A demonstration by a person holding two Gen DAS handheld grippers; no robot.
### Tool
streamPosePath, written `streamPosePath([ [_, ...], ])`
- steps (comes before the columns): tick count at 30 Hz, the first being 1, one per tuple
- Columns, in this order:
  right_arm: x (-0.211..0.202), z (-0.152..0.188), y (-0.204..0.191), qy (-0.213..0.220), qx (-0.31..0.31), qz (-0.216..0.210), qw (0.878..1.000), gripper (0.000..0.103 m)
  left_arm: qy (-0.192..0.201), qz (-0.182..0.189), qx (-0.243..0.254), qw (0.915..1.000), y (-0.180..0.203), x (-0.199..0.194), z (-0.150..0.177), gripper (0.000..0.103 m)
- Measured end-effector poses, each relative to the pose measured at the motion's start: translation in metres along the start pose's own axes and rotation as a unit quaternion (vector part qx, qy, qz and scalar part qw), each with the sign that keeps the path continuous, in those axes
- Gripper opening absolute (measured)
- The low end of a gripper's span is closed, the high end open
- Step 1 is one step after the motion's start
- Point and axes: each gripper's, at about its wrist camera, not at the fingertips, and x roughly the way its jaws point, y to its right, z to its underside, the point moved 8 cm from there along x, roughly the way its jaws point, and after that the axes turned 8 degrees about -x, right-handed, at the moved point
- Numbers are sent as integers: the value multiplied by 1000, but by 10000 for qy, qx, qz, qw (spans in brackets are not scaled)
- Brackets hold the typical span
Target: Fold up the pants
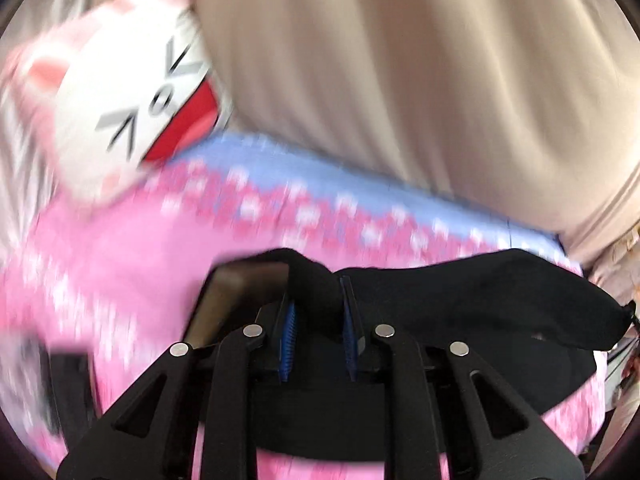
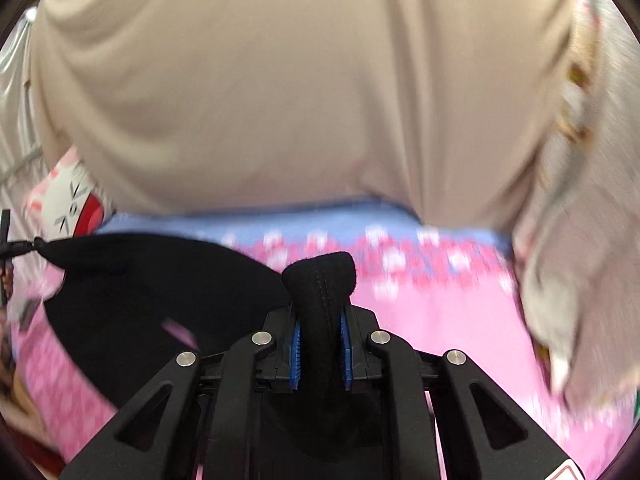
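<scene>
Left gripper (image 1: 318, 308): jaws pinching a bunched fold of the black pants (image 1: 460, 300) between blue pads (image 1: 289, 332). Cloth runs from the jaws off to their right, a drawstring end showing at the far edge.

Right gripper (image 2: 323, 320): jaws pinching a rolled, stitched hem of the pants (image 2: 160, 300); a knob of cloth stands up just beyond the tips, the rest spreads to the left of the jaws.

Pants: held between both grippers, hanging over the pink blanket (image 1: 120, 248); whether any part rests on it cannot be told.

Beyond the jaws: blue border of the blanket, then the person's beige shirt (image 2: 300, 100). Cat pillow (image 1: 120, 92) far left of the left jaws.

Step in hand, as judged: carrying the held edge over for a fold.
- Keep both pinches firm; the thick roll in the right jaws could slip.
- Move both grippers level and together, cloth taut between them.
- Lay edge on edge before releasing.
</scene>
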Motion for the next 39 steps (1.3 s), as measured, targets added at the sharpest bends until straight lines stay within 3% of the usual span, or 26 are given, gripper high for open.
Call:
streamPosePath([
  [4, 1, 88, -9, -665, 69, 2, 9978, 15, -525, -242, -163, 9982, -34, 15, 71, 19],
  [7, 7, 135, -19, -953, 299, -53, 9950, 17, -684, 69, -713, 9951, -49, 22, 107, 24],
  [8, 7, 145, -22, -986, 348, -52, 9945, 17, -686, 198, -892, 9935, -50, 21, 112, 33],
  [9, 9, 151, -25, -1006, 396, -73, 9941, 18, -665, 379, -1087, 9911, -51, 18, 116, 42],
  [10, 7, 155, -27, -986, 407, -71, 9943, 20, -553, 702, -1425, 9858, -52, 10, 117, 64],
  [11, 6, 156, -30, -956, 405, -46, 9946, 23, -355, 962, -1749, 9792, -53, 1, 115, 78],
  [13, 4, 156, -33, -861, 461, -33, 9952, 23, -78, 1206, -2211, 9677, -55, -9, 112, 89],
  [16, 7, 156, -34, -810, 525, 6, 9953, 24, -158, 1271, -2545, 9585, -52, 1, 108, 93],
  [19, 7, 154, -34, -718, 660, 10, 9952, 25, -483, 1320, -2818, 9491, -44, 30, 106, 93],
  [21, 6, 153, -34, -668, 735, 19, 9951, 25, -650, 1306, -2992, 9430, -43, 48, 104, 92],
  [22, 6, 153, -33, -660, 748, 27, 9950, 25, -756, 1386, -3194, 9344, -44, 60, 103, 88],
  [24, 7, 153, -33, -661, 758, 76, 9949, 26, -826, 1378, -3361, 9280, -47, 71, 101, 69],
  [26, 7, 153, -33, -657, 769, 99, 9948, 26, -843, 1067, -3205, 9374, -51, 75, 96, 6],
  [28, 8, 152, -32, -649, 781, 117, 9948, 26, -715, 1175, -3204, 9373, -54, 66, 83, 6],
  [30, 7, 151, -32, -642, 745, 175, 9950, 27, -419, 1086, -2933, 9489, -55, 39, 67, 5],
  [31, 6, 151, -32, -641, 725, 182, 9951, 27, -155, 931, -2648, 9597, -54, 13, 57, 5],
  [33, 3, 152, -33, -650, 687, 224, 9953, 34, 53, 639, -2296, 9712, -58, -18, 48, 6],
  [34, 1, 156, -32, -666, 690, 286, 9950, 48, -13, 377, -2188, 9750, -64, -28, 51, 6],
  [35, 0, 159, -29, -678, 733, 346, 9944, 66, -116, 172, -2145, 9765, -71, -29, 56, 7],
  [37, -5, 164, -20, -664, 979, 425, 9921, 78, -451, -430, -2112, 9754, -92, -14, 74, 11],
  [39, -15, 165, -13, -532, 1171, 371, 9910, 80, -773, -579, -2394, 9661, -108, 5, 95, 12],
])
